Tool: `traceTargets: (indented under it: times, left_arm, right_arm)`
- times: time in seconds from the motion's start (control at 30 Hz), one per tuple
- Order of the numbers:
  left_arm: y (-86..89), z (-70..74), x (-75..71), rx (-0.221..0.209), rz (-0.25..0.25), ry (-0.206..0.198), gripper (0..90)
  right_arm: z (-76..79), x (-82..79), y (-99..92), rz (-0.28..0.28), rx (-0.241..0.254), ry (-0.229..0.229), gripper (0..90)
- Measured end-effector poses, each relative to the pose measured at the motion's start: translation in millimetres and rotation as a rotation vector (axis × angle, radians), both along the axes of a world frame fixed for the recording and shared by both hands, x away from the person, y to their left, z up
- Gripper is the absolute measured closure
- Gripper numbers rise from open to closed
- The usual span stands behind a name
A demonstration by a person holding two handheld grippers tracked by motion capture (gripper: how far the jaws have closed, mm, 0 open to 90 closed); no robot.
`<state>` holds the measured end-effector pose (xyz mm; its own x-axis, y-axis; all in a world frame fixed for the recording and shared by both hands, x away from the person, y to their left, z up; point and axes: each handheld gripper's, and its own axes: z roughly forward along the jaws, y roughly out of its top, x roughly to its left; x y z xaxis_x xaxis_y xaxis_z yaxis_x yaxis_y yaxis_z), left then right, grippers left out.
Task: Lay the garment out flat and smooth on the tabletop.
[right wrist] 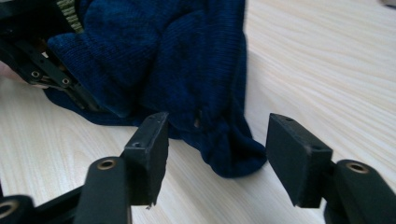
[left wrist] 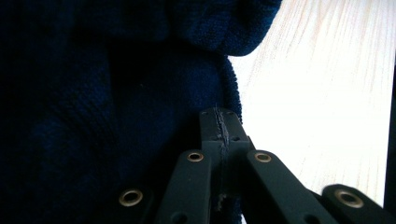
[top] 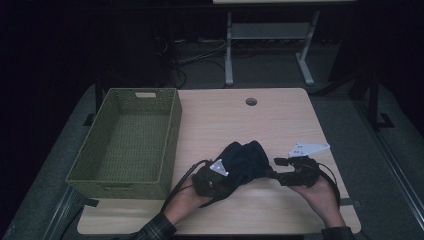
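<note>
The dark navy knitted garment (top: pixel 243 162) lies bunched on the near middle of the pale wood-grain table (top: pixel 280 120), between the person's two hands. Its long axis runs roughly from the near left to the far right, and one rounded, folded lobe (right wrist: pixel 231 161) sags onto the tabletop at the end facing the right gripper (right wrist: pixel 217 154). That lobe sits just ahead of the right gripper's jaws and in line with the gap between them, so a short forward reach would put it within their grasp. The jaws stand spread wide, holding nothing.

The left gripper (top: pixel 212 176) is at the garment's other end, already against the cloth. In the left gripper view its jaws (left wrist: pixel 219 135) are pressed flat together with a thin dark line of fibre along the seam; it appears to be pinching an edge of the knit, though the fabric is too dark there to be sure how much is caught.

The cloth is a soft, ribbed knit, matt and limp, folding into thick rolls. The table is smooth laminate with a round cable hole (top: pixel 251 101) at the far side.

To the left stands a rectangular olive-green woven basket (top: pixel 170 130), its floor bare, its near corner just beside the left hand (top: pixel 187 200).
</note>
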<state>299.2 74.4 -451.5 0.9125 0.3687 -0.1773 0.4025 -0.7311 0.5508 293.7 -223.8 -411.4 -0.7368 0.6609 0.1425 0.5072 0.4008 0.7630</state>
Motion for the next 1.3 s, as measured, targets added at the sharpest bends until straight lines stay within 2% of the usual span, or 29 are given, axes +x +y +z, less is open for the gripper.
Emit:
traceTargets:
  times: [0.27,0.33,0.37,0.4,0.43,0.5,0.77,1.3]
  left_arm:
    - [0.4,-0.1,0.5,0.000,-0.003,0.003,90.0]
    - [0.3,-0.1,0.4,0.001,-0.004,0.002,90.0]
    - [0.2,0.0,0.3,0.002,-0.003,0.001,90.0]
    - [0.1,0.0,0.3,0.002,-0.003,0.002,90.0]
    - [0.1,0.1,0.3,0.003,-0.003,0.002,90.0]
    - [-0.1,0.2,0.2,0.004,-0.003,0.000,90.0]
    - [-0.3,0.2,0.4,0.003,-0.002,0.002,90.0]
    - [-1.9,1.5,1.3,0.006,-0.020,0.019,90.0]
  right_arm:
    - [-11.5,12.9,13.3,0.046,-0.001,0.024,51.4]
    - [-14.5,16.7,16.9,0.061,-0.007,0.030,60.9]
    - [-14.5,16.7,16.9,0.061,-0.007,0.030,60.9]
    - [-15.3,17.9,17.5,0.066,-0.003,0.023,67.1]
    - [-15.3,17.9,17.5,0.066,-0.003,0.023,67.1]
    - [-14.5,17.9,15.9,0.069,0.000,0.010,75.0]
    - [-5.1,15.0,12.1,0.062,0.021,-0.012,76.7]
    - [28.4,27.1,6.9,0.019,0.018,-0.045,78.2]
